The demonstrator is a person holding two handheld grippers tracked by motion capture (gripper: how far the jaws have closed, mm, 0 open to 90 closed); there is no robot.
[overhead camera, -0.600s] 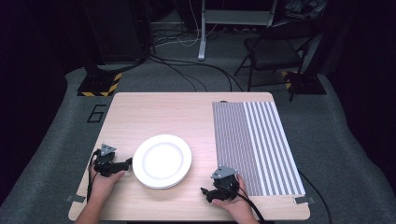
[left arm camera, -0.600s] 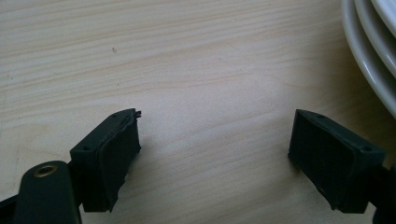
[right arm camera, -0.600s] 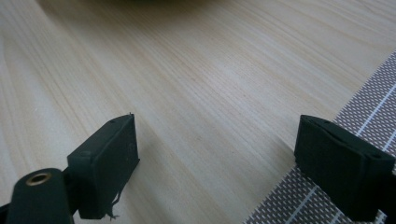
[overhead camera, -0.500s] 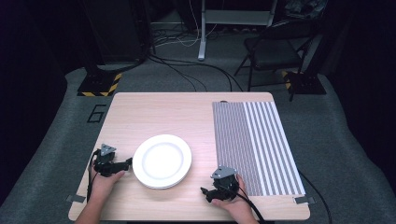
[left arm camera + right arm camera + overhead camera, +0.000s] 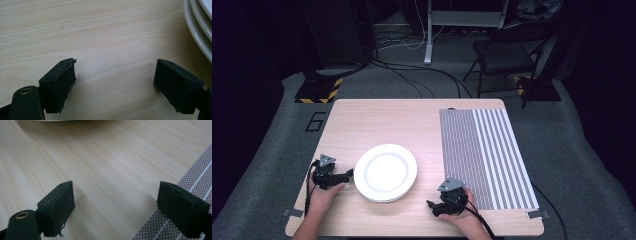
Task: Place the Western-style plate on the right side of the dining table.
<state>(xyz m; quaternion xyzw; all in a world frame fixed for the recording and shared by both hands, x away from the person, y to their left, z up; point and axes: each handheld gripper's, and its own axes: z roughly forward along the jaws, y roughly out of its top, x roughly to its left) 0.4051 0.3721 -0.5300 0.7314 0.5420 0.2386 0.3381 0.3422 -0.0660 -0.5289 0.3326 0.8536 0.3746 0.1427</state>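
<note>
The left gripper [image 5: 348, 175] gaped wide and empty just at nine o'clock of the white plates [image 5: 385, 172]; the right gripper [image 5: 433, 206], equally wide and empty, sat at four o'clock beside the striped mat [image 5: 484, 155].

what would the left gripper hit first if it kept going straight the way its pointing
Most likely the stack of white plates. In the high view the left gripper points right at the near rim, jaws open and empty. In its own view the rim sits off to one side, so it may only clip it.

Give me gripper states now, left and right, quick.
Left gripper: open, holding nothing, fingers over bare wood beside the stacked round white plates.
Right gripper: open, holding nothing, beside the grey striped placemat.
</note>
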